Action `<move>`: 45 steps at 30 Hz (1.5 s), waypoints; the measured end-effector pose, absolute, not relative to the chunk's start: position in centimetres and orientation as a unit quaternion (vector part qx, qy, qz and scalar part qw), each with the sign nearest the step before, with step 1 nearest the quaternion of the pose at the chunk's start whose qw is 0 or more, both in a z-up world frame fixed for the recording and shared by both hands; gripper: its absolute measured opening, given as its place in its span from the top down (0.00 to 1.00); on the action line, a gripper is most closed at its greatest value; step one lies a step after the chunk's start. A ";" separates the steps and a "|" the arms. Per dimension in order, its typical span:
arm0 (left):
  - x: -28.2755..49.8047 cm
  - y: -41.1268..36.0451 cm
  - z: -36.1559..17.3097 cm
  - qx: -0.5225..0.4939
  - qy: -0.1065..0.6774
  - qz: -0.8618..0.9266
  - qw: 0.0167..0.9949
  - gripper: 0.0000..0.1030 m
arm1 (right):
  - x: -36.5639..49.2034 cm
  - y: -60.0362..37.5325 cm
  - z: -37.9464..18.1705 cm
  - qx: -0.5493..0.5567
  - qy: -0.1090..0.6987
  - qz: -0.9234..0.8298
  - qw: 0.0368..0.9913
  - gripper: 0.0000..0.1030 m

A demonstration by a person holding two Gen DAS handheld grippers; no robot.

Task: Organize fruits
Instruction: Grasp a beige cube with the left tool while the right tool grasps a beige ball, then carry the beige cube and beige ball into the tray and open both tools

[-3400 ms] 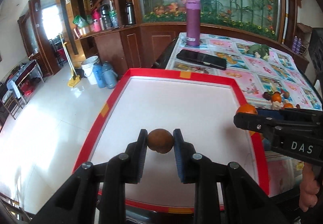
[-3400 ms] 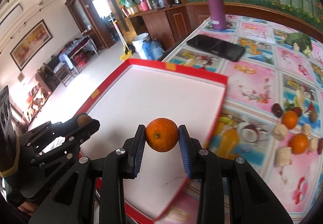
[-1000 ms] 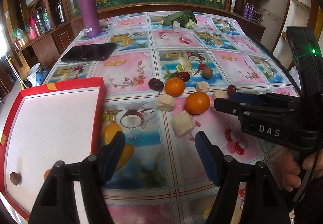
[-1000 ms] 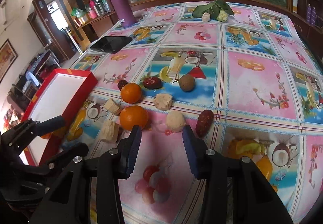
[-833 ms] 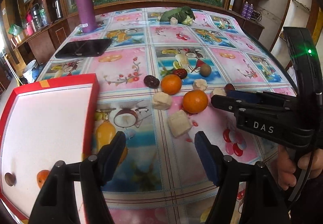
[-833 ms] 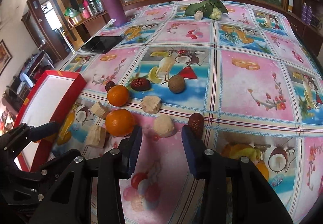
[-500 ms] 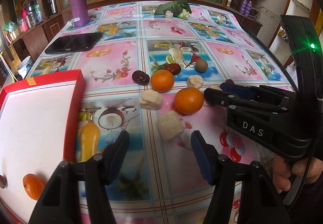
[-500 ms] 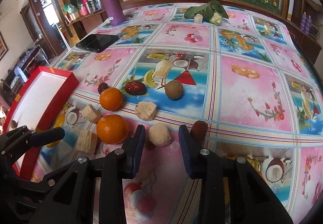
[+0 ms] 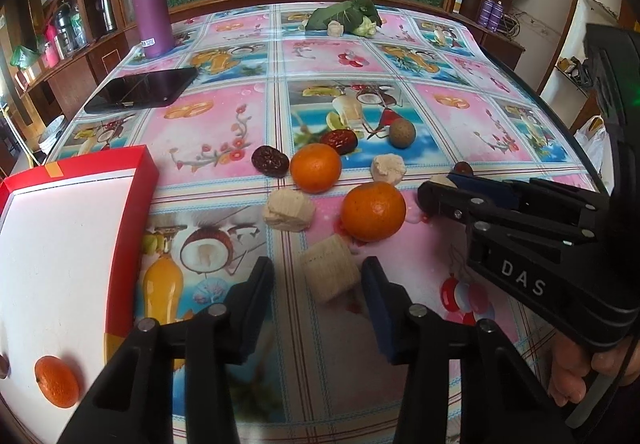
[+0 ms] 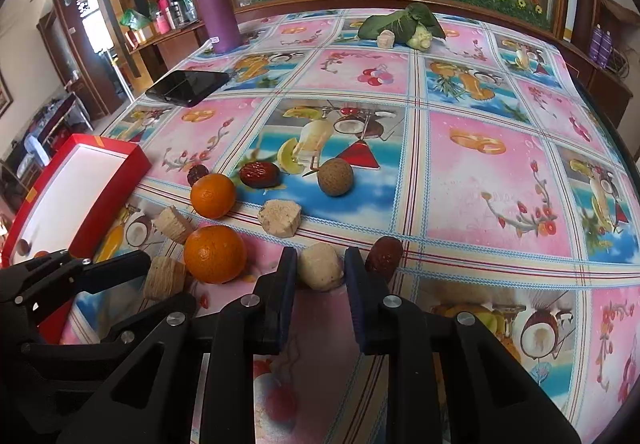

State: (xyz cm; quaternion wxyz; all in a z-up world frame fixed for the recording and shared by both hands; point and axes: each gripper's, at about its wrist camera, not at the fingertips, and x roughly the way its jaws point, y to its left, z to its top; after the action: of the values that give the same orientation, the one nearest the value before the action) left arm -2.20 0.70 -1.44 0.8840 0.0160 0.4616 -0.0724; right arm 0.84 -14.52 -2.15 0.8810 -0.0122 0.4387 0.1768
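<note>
A red-rimmed white tray at the table's left holds one orange. My left gripper is open, its fingers on either side of a beige cylinder-shaped piece. My right gripper is open around a round beige piece, fingers close to its sides. Two oranges, dark red dates, a brown round fruit and more beige chunks lie loose on the tablecloth.
A black phone and a purple bottle stand at the far left. Green leafy vegetables lie at the far end. The table's right edge curves close by.
Both grippers let go of their fruits into the tray, swung right over the loose fruit, and moved forward. The left now straddles the beige cylinder, the right the round beige piece.
</note>
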 end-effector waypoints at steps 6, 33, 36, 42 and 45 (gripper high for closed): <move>-2.1 0.7 -1.4 0.009 0.457 -0.077 0.886 0.69 | 0.7 -14.8 -2.1 -0.002 0.436 0.175 0.883 0.77; -8.0 16.3 5.3 -0.051 0.361 0.034 0.931 0.69 | -2.5 -1.7 2.7 0.047 0.389 0.279 0.877 0.78; -7.6 19.6 4.7 -0.066 0.368 0.069 0.925 0.69 | -2.3 2.5 2.7 0.019 0.402 0.301 0.865 0.78; -6.2 23.7 2.4 -0.087 0.400 0.114 0.905 0.69 | -1.6 8.6 1.2 -0.020 0.437 0.316 0.842 0.78; -5.8 24.6 1.2 -0.096 0.416 0.123 0.896 0.69 | -1.5 10.2 0.7 -0.029 0.450 0.315 0.835 0.78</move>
State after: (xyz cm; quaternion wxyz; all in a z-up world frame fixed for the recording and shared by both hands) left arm -5.81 24.63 1.24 0.8960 -0.0963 0.4158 0.1225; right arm -1.46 10.16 0.66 0.8351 -0.0292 0.4498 0.3152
